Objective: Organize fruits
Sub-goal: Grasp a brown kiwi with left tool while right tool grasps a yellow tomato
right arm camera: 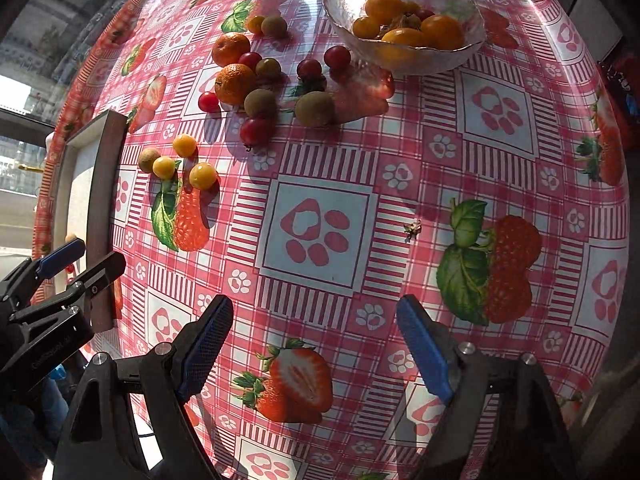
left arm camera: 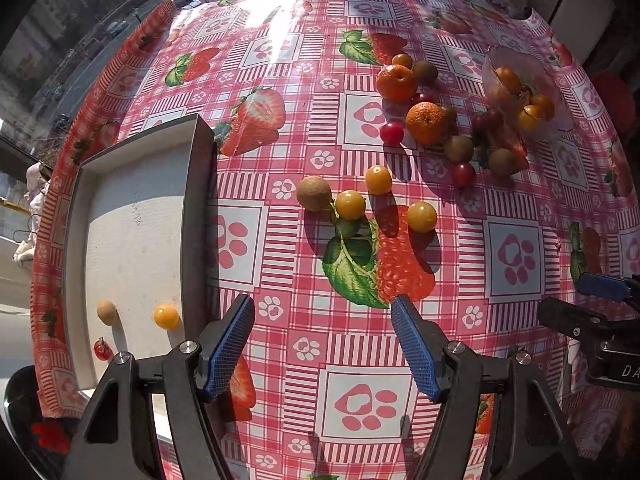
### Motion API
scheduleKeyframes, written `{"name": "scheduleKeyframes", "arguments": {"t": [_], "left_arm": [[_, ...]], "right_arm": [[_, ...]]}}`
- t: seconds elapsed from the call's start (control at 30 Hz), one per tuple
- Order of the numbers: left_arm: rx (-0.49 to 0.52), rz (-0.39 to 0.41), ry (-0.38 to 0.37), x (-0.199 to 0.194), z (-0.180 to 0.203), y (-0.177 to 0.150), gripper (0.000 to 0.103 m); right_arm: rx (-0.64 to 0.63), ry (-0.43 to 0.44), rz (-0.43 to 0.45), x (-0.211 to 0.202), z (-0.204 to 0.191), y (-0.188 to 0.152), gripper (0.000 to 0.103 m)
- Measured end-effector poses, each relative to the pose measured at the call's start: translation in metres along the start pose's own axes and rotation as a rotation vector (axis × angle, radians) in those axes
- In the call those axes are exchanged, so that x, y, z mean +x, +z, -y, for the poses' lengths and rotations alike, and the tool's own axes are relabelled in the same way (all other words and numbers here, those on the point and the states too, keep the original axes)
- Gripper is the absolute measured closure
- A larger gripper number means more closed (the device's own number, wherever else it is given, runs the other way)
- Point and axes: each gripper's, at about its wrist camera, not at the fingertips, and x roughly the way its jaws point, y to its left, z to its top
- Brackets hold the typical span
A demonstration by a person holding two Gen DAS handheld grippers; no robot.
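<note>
My left gripper [left arm camera: 323, 312] is open and empty above the tablecloth, just right of the white tray [left arm camera: 136, 216]. The tray holds a brown longan [left arm camera: 106, 312], a yellow berry [left arm camera: 166, 317] and a red cherry tomato [left arm camera: 102, 349]. Ahead lie a longan [left arm camera: 314, 193] and three yellow berries [left arm camera: 350, 205]. Farther off are two oranges [left arm camera: 426, 122], cherry tomatoes [left arm camera: 392, 132] and kiwi berries [left arm camera: 459, 148]. My right gripper [right arm camera: 316, 316] is open and empty over bare cloth. The glass bowl [right arm camera: 472, 53] holds yellow and orange fruit.
The table wears a pink checked cloth with strawberry prints [right arm camera: 316, 220]. A small dry stem scrap [right arm camera: 413, 230] lies mid-table. The left gripper shows at the left edge of the right wrist view [right arm camera: 76, 258]. A window runs along the table's left side.
</note>
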Motion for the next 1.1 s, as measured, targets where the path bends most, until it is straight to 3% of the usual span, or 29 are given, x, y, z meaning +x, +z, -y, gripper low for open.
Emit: {"name": "scheduleKeyframes", "arguments": {"t": [0.17, 0.37, 0.53, 0.87, 0.9, 1.0, 1.1], "left_arm": [[-0.025, 0.029, 0.03, 0.018, -0.015, 0.022, 0.031], [0.015, 0.034, 0.049, 0.042, -0.025, 0.032, 0.031], [0.073, 0.041, 0.036, 0.054, -0.019, 0.038, 0.031], [0.084, 0.071, -0.032, 0.062, -0.019, 0.054, 0.031], [0.088, 0.072, -0.039, 0.062, -0.019, 0.054, 0.033], [0.101, 0.067, -0.069, 0.061, -0.016, 0.057, 0.048], [0.114, 0.059, -0.096, 0.06, -0.01, 0.057, 0.065]], "right_arm": [[-0.01, 0.022, 0.011, 0.009, 0.0, 0.014, 0.017], [-0.098, 0.049, 0.044, 0.023, -0.033, 0.03, 0.017], [-0.159, 0.055, 0.066, 0.036, -0.06, 0.041, 0.027], [-0.21, 0.055, 0.11, 0.049, -0.081, 0.056, 0.039], [-0.217, 0.055, 0.113, 0.049, -0.082, 0.058, 0.043], [-0.225, 0.078, 0.101, 0.051, -0.085, 0.062, 0.071], [-0.212, 0.113, 0.087, 0.052, -0.085, 0.063, 0.082]]}}
